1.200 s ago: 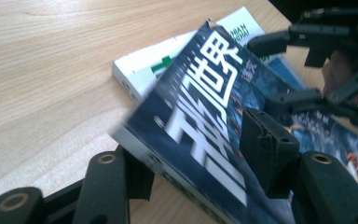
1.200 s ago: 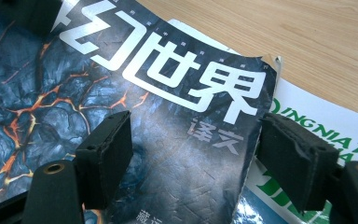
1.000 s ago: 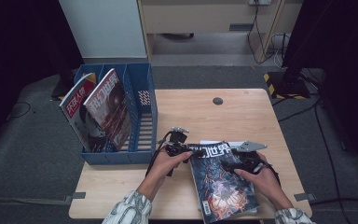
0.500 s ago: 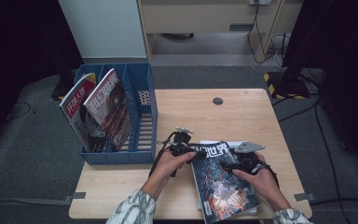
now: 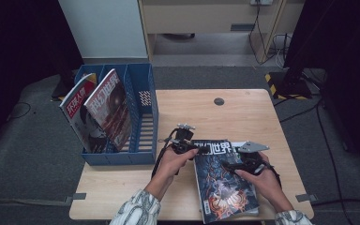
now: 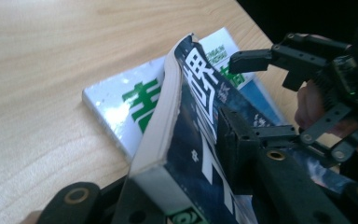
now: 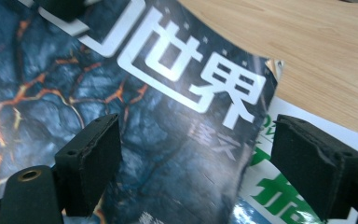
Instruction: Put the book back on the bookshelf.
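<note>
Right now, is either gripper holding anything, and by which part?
The left gripper clamps the dark blue magazine by its spine-side top corner, lifting it off the white magazine. The right gripper is open, holding nothing.

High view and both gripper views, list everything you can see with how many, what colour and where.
Table: one, light wood, centre.
File rack: one, blue, table's left edge.
Magazines in rack: two, red and white covers, leaning upright.
Dark magazine: one, blue-black cover, front of table, its top corner lifted.
White magazine: one, green lettering, flat beneath the dark one.
Table grommet: one, dark, far middle.
Left gripper: black, shut on the dark magazine's corner.
Right gripper: black, open over the dark magazine.
Hands: two, patterned sleeves, bottom of high view.
</note>
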`<state>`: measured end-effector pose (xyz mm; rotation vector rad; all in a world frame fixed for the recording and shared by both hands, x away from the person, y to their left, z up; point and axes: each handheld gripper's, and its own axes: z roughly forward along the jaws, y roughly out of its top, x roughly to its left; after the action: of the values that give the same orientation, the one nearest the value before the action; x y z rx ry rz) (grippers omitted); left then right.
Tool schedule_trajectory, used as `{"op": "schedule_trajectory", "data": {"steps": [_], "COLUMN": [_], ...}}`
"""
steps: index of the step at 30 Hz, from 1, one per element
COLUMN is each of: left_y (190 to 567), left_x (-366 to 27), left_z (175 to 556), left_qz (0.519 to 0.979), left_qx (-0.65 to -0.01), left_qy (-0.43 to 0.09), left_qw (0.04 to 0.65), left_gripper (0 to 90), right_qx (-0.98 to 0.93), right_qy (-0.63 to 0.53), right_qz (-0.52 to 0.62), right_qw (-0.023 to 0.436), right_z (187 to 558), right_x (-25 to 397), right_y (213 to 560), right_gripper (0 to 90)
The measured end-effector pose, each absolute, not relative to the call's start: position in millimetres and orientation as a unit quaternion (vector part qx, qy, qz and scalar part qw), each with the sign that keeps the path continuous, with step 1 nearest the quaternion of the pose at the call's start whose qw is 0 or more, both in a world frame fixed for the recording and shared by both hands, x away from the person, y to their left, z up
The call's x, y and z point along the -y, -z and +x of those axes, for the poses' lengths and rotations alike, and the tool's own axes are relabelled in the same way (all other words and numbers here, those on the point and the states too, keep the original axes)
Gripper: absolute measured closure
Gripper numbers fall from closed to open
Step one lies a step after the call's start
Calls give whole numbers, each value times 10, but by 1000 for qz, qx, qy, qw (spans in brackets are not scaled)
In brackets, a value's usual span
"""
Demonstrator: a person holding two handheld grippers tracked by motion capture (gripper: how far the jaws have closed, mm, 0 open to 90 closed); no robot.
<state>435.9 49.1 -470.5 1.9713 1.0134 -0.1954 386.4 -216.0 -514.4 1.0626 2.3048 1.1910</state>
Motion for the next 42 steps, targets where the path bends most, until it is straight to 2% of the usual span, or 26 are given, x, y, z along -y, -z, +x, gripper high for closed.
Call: {"op": "schedule_trajectory", "data": {"steps": [8,26,42], "left_y": [4457,4243,3969], "left_x": [-495,-551,-626], "left_z": [4368,4422,4480], "left_qz": [808,809,809], "left_qx": [-395,-393,-384], "left_qy": [55,37,27], "left_qw": [434,434,444], "left_gripper": [745,771,809], "right_qx": [-801,-799,-768], "right_qy": [-424,-417,-409], "right_qz": [384,394,443], "right_qw": [175,180,215], "right_z": [3873,3882,3920], "right_x": [2224,2269,2537], "right_y": [5107,5104,5062], "right_gripper": [153,171,170]}}
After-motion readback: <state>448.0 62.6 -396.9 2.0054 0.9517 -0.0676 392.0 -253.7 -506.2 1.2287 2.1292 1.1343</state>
